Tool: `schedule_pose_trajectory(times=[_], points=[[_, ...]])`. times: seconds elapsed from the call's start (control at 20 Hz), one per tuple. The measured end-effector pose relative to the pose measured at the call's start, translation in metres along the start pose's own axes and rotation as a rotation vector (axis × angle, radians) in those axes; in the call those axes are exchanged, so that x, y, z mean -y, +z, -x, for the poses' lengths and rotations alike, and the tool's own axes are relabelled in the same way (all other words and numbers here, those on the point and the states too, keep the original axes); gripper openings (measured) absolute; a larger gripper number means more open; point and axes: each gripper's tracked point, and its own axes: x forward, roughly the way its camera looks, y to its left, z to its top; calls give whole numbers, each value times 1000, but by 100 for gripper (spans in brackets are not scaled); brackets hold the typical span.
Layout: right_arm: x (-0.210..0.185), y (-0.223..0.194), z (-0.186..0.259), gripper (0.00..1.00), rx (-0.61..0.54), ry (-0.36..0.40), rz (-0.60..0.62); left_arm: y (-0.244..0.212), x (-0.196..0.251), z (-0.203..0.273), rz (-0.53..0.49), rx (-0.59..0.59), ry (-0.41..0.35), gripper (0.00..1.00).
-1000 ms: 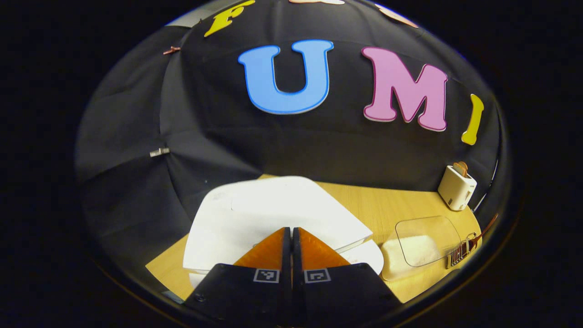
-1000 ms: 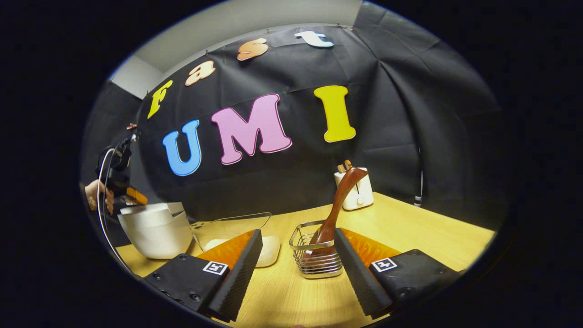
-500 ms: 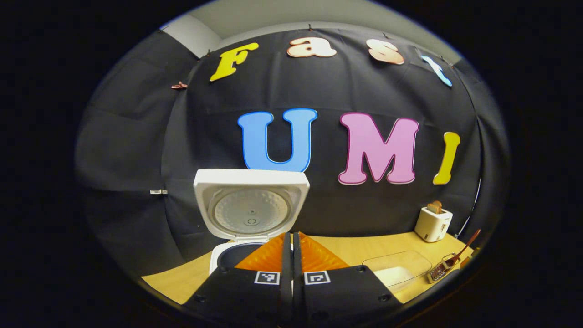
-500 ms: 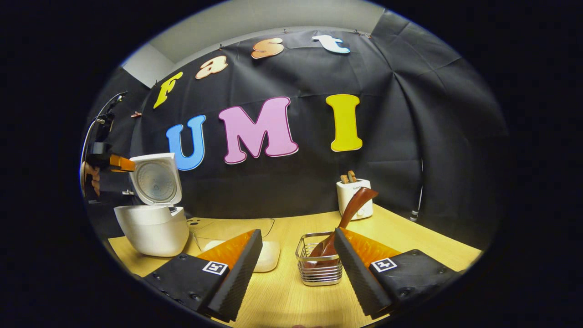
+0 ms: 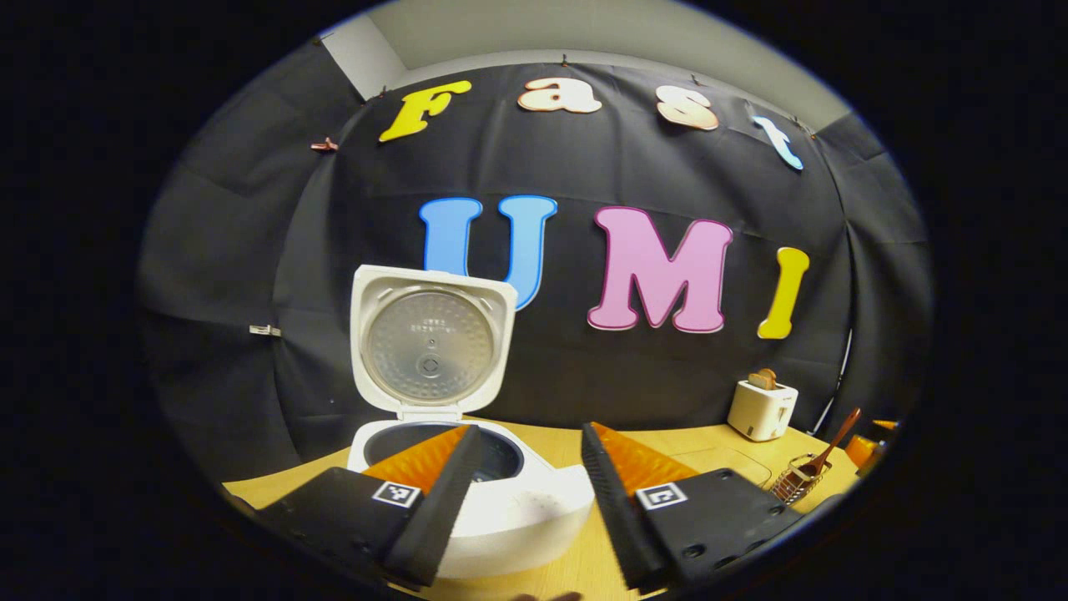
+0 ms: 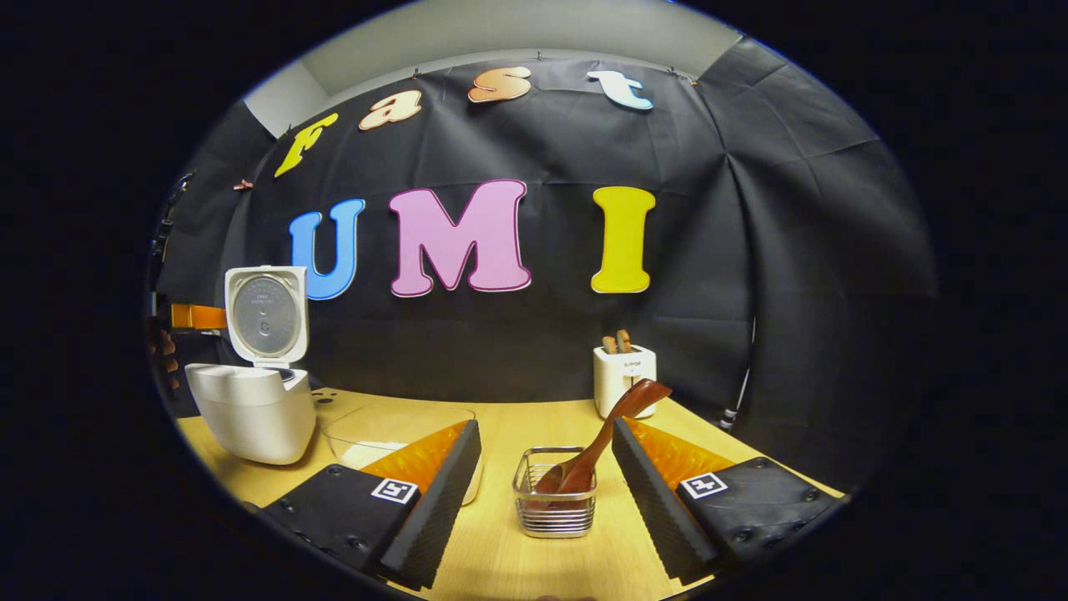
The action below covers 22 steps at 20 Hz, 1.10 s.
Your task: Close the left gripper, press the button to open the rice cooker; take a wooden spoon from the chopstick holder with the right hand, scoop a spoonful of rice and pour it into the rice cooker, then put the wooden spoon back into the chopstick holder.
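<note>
On the counter (image 6: pixel 734 442), near its left end, I see the rice cooker (image 6: pixel 250 409) with its lid (image 6: pixel 265 315) standing upright and the dark inner pot exposed. My left gripper (image 5: pixel 526 484) hovers just in front of the rice cooker (image 5: pixel 484 501), fingers released, a wide gap between them, nothing held. In the right gripper view the left gripper (image 6: pixel 196 317) shows at the far left, beside the raised lid, with part of a hand (image 6: pixel 163 355) behind it. My right gripper (image 6: pixel 546 484) has its fingers spread apart, empty, framing the chopstick holder (image 6: pixel 555 505), a wire basket near the front edge of the counter. I note the wooden spoon (image 6: pixel 601 442) resting in that holder, bowl down, handle leaning up and to the right, not touched by either finger. A clear container of rice (image 6: pixel 375 434) sits between cooker and holder. A toaster (image 6: pixel 624 380) stands at the back edge against the black cloth wall (image 6: pixel 751 250).
</note>
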Motion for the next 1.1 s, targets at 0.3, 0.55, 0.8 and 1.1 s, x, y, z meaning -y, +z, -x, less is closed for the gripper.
schedule_pose_trajectory(times=[0.3,0.55,0.8,1.1], points=[[18,-6,-23,98,-42,-73,39,-16,22,7,-11,11,-60,98],[45,-23,-51,98,-118,-147,62,-9,16,21,54,36,-86,99],[63,-43,-75,98,-178,-185,30,-7,-3,24,96,44,-70,99],[70,-59,-110,98,-240,-194,-3,-24,-22,16,123,6,-50,98]])
